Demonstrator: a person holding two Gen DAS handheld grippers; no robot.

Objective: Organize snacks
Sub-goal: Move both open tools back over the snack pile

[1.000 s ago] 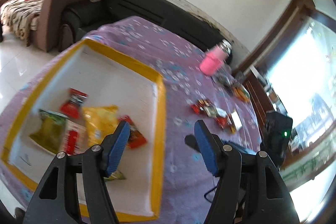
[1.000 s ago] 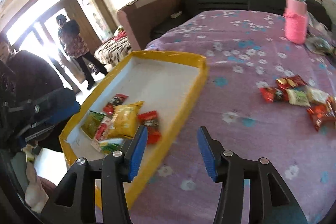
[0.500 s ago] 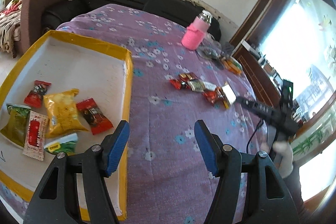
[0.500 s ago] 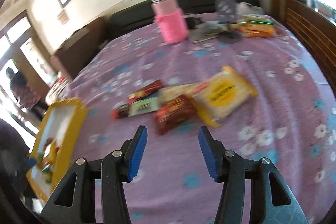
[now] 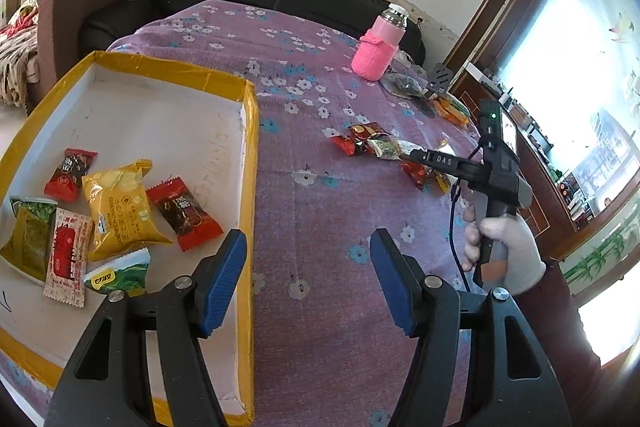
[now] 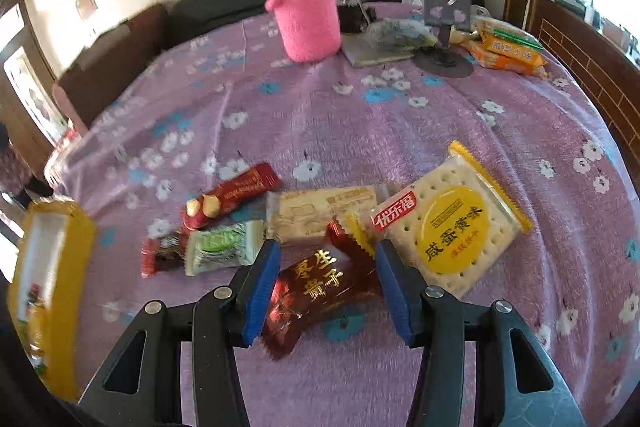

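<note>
While six snacks lie in the yellow-rimmed tray (image 5: 250, 131), my right tool (image 6: 326, 281), jaws closing but not gripping, straddles a dark-red packet (image 6: 320, 291); five wait around twelve o'clock.

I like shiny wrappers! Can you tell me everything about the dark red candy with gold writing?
The dark red candy is a glossy foil packet with gold characters printed on it and zigzag crimped ends. It lies flat and slanted on the purple flowered cloth, crinkled but sealed. Its upper end touches or overlaps the round-label cracker pack. The right gripper has its blue jaws on either side of it, apparently not yet pressing.
</note>
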